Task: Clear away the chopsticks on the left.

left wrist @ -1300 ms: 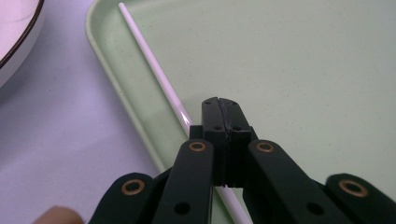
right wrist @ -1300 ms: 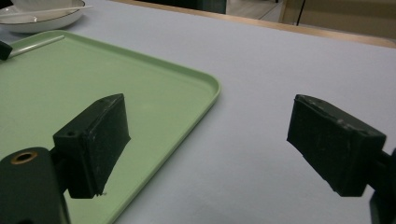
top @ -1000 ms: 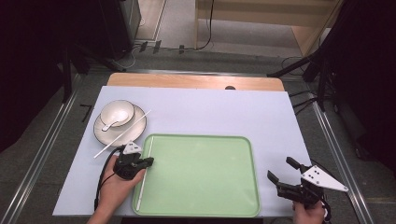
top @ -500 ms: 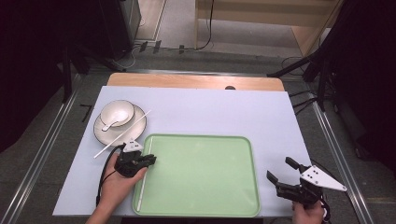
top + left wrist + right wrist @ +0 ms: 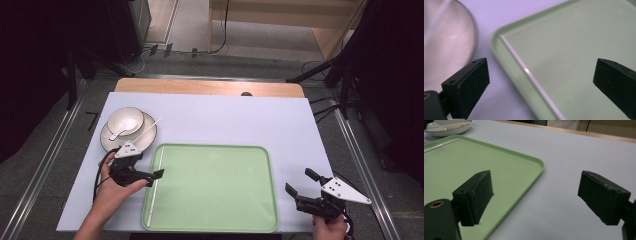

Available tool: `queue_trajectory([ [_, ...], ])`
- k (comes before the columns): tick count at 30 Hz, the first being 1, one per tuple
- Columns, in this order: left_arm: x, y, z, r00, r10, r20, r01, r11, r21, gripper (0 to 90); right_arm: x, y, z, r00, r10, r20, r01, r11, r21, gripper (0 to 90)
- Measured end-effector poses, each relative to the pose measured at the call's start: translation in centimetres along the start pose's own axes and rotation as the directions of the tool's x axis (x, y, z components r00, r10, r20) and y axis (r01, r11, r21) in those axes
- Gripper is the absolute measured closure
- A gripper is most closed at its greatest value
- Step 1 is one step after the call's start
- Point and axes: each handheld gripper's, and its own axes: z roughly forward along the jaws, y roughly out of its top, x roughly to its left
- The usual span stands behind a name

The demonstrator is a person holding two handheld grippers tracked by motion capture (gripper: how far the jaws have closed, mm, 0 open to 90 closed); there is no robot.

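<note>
A bowl [image 5: 134, 115] holding a spoon [image 5: 122, 130] sits on a plate [image 5: 106, 141]; white table [image 5: 230, 122] beneath.

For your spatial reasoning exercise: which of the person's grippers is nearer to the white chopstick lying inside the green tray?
Left. The left gripper hovers open right over the chopstick at the tray's left edge. The right gripper sits open beyond the tray's right edge.

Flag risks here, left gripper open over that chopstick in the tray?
1. The chopstick lies flat against the tray's left wall, so the left gripper may hit the rim or skid off it.
2. A second chopstick rests loose across the plate close by; the hand could knock it off.
</note>
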Motion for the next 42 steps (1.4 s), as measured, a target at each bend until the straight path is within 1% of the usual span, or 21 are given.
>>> queue_trajectory([
  [3, 1.7, -0.1, -1.0, 0.9982, -0.004, -0.060, 0.004, 1.0000, 0.006, 2.7, 0.0, 0.0, 0.0, 1.0000, 0.002, 0.000, -0.002, 1.000, 0.001, 13.1],
  [5, 2.7, -0.1, -1.7, 0.9933, -0.006, -0.116, 0.006, 1.0000, 0.002, 7.2, 0.0, 0.0, 0.0, 1.0000, 0.002, 0.000, -0.002, 1.000, 0.002, 13.1],
  [6, 3.5, -0.1, -2.0, 0.9860, -0.022, -0.165, 0.022, 0.9998, -0.002, 10.9, 0.0, 0.0, 0.0, 1.0000, 0.003, 0.000, -0.003, 1.000, 0.002, 13.1],
  [9, 5.0, -0.2, -2.4, 0.9725, -0.057, -0.225, 0.053, 0.9982, -0.028, 20.2, -0.1, -0.1, 0.1, 1.0000, 0.006, -0.001, -0.006, 1.000, 0.004, 13.1],
  [10, 5.4, -0.3, -2.3, 0.9649, -0.069, -0.253, 0.064, 0.9975, -0.030, 26.1, -0.1, -0.1, 0.1, 1.0000, 0.006, -0.001, -0.006, 1.000, 0.006, 13.1],
  [11, 5.7, -0.3, -2.1, 0.9589, -0.075, -0.274, 0.072, 0.9972, -0.021, 30.7, 0.0, -0.1, 0.2, 1.0000, 0.003, -0.001, -0.003, 1.000, 0.007, 13.1],
  [12, 6.0, -0.4, -1.9, 0.9565, -0.072, -0.283, 0.072, 0.9973, -0.011, 33.6, 0.0, -0.1, 0.2, 1.0000, 0.001, -0.002, -0.001, 1.000, 0.007, 13.1],
  [13, 6.2, -0.4, -1.6, 0.9587, -0.072, -0.275, 0.073, 0.9973, -0.006, 37.1, 0.0, -0.1, 0.2, 1.0000, 0.001, -0.002, -0.001, 1.000, 0.008, 13.1],
  [15, 6.7, -0.5, -1.1, 0.9688, -0.092, -0.230, 0.094, 0.9956, -0.006, 47.1, 0.1, -0.1, 0.3, 1.0000, 0.003, 0.000, -0.003, 1.000, 0.011, 13.1],
  [16, 6.9, -0.5, -0.9, 0.9718, -0.100, -0.214, 0.100, 0.9950, -0.010, 50.1, 0.1, -0.1, 0.3, 1.0000, 0.005, -0.002, -0.005, 1.000, 0.014, 13.1],
  [18, 7.2, -0.4, -0.5, 0.9732, -0.102, -0.206, 0.102, 0.9947, -0.010, 56.6, 0.1, -0.1, 0.3, 1.0000, 0.006, -0.002, -0.006, 1.000, 0.015, 13.1],
  [20, 7.4, -0.3, -0.1, 0.9776, -0.091, -0.190, 0.094, 0.9955, 0.007, 59.1, 0.1, -0.1, 0.3, 1.0000, 0.005, -0.004, -0.005, 1.000, 0.016, 13.1],
  [24, 7.3, -0.5, 0.8, 0.9770, -0.049, -0.208, 0.062, 0.9967, 0.053, 65.3, 0.0, -0.2, 0.3, 1.0000, 0.003, -0.004, -0.003, 1.000, 0.019, 13.1],
  [25, 7.3, -0.5, 0.9, 0.9789, -0.057, -0.196, 0.070, 0.9959, 0.057, 66.4, 0.0, -0.2, 0.3, 1.0000, 0.003, -0.004, -0.003, 1.000, 0.019, 13.1],
  [29, 7.2, -0.6, 1.1, 0.9830, -0.028, -0.181, 0.042, 0.9963, 0.075, 83.1, 0.0, -0.2, 0.3, 1.0000, 0.007, -0.006, -0.007, 1.000, 0.021, 13.1],
  [31, 7.0, -0.6, 0.9, 0.9839, -0.023, -0.177, 0.036, 0.9971, 0.068, 84.7, 0.0, -0.2, 0.3, 1.0000, 0.007, -0.006, -0.006, 1.000, 0.022, 13.1],
  [33, 6.8, -0.4, 0.4, 0.9877, -0.029, -0.154, 0.038, 0.9978, 0.054, 84.8, -0.1, -0.2, 0.3, 1.0000, 0.008, -0.005, -0.008, 1.000, 0.019, 13.1],
  [35, 6.3, -0.3, -0.2, 0.9894, -0.023, -0.143, 0.030, 0.9986, 0.043, 84.9, -0.1, -0.2, 0.2, 0.9999, 0.012, -0.005, -0.012, 1.000, 0.018, 13.1],
  [38, 5.3, -0.1, -0.8, 0.9911, -0.013, -0.132, 0.019, 0.9989, 0.043, 85.0, -0.1, -0.2, 0.2, 0.9999, 0.013, -0.003, -0.013, 1.000, 0.016, 13.1],
  [40, 4.3, 0.0, -1.1, 0.9925, 0.000, -0.122, 0.005, 0.9992, 0.039, 84.9, -0.1, -0.2, 0.1, 0.9999, 0.012, -0.002, -0.012, 1.000, 0.013, 13.1],
  [42, 3.2, 0.2, -1.3, 0.9953, 0.013, -0.096, -0.010, 0.9994, 0.035, 84.9, -0.1, -0.2, 0.1, 0.9999, 0.011, -0.002, -0.011, 1.000, 0.011, 13.1],
])
